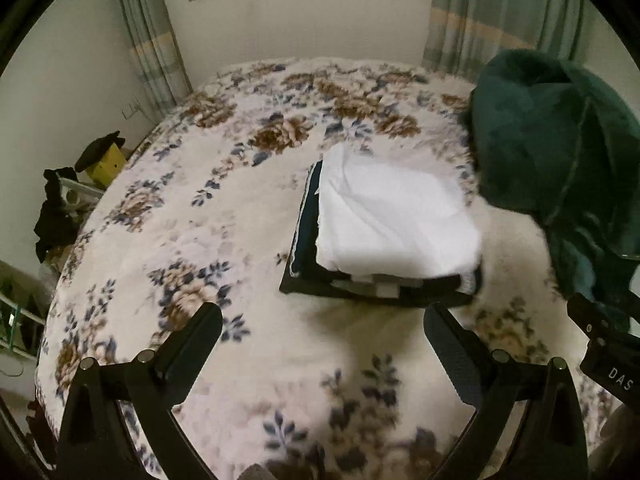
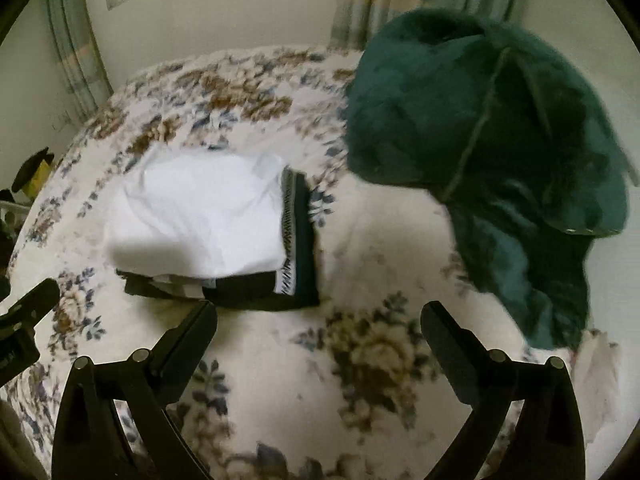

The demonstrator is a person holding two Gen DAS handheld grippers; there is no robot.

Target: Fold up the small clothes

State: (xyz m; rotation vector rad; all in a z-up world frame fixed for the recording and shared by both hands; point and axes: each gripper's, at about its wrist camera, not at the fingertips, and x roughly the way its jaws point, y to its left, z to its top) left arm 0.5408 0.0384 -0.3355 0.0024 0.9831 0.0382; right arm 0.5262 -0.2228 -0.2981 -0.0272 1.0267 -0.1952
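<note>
- Both grippers, left gripper [image 1: 322, 326] and right gripper [image 2: 318, 322], are hovering with jaws spread, empty.
- Folded white garment [image 1: 394, 216] is resting atop dark folded garment [image 1: 306, 248], likely building a stack.
- Green fleece [image 2: 488, 120] is lying unfolded nearby, probably awaiting folding.

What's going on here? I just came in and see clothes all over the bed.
A person is folding small clothes on the bed with a handheld claw in each hand. A folded white garment sits on top of a stack of dark folded clothes. A rumpled green garment lies unfolded to the right of the stack. Both the left claw and the right claw are open and hold nothing, hovering over the flowered blanket just in front of the stack.
</note>
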